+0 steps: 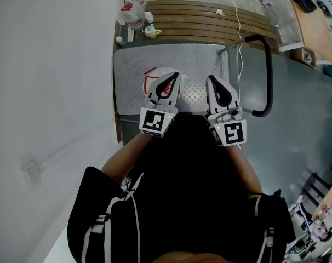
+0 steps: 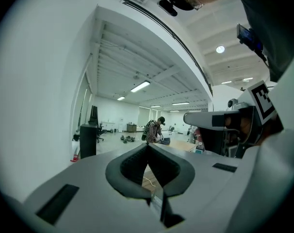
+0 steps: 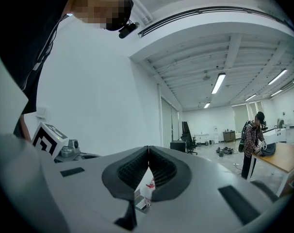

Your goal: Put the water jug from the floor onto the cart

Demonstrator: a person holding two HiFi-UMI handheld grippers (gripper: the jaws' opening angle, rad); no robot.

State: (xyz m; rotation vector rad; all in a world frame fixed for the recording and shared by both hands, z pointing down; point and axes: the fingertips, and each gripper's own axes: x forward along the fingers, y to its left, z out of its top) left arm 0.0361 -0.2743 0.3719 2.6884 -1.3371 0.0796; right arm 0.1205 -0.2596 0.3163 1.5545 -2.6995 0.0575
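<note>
Water jug (image 1: 158, 74) sits on the cart (image 1: 199, 64), its axis unclear beneath the left gripper (image 1: 174, 76). That gripper's fingers and the right gripper (image 1: 211, 79)'s are together, empty.

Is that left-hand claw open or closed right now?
Closed: the left gripper has its jaws meeting at the tips, nothing between them.

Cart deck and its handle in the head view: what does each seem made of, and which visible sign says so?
Cart deck: likely metal, dull grey sheen with a raised tread pattern. Handle: a bent tube, matte black, probably coated metal or rubber-sleeved; the look leaves that open.
</note>
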